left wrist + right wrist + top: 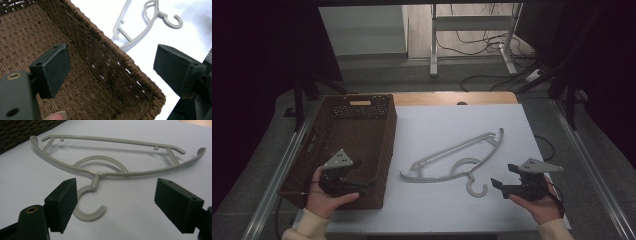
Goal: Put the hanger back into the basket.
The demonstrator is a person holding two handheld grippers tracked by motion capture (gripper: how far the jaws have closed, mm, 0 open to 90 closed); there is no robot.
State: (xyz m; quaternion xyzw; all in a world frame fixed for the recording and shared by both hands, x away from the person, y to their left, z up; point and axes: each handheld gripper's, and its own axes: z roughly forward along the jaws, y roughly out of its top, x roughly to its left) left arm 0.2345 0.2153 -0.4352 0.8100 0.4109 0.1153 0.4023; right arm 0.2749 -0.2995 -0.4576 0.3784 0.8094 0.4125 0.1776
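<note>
Down at the near edge we see two hands, each holding a gripper. On the left side, the left hand (328,197) holds the left gripper (362,176) over the near corner of a brown woven basket (377,150). Its fingers (51,71) stand wide apart with nothing between them. In the left gripper view, one finger hangs over the basket's woven floor and the other hangs past the braided rim, over the white sheet (437,210). We also see a fingertip at the bottom of that view.

The basket sits on the left part of the desk (452,98). It has a slot handle at its far end and small holes in the wall there. Its right wall stands between the left gripper and the hanger.

In the middle lies a grey plastic hanger (452,157), flat on the white sheet. It is just beside the basket but apart from it. Its hook curls toward us.

On the right, the right hand (539,205) holds the right gripper (504,176). Its fingers (62,203) are wide apart too and hold nothing. They point at the hanger's hook, which lies near them, not touching. Nothing stands between them and the hook.

We can read no words or labels anywhere.

Past the desk we see a grey floor (412,75), white frame legs (433,45) and loose cables (477,45).
</note>
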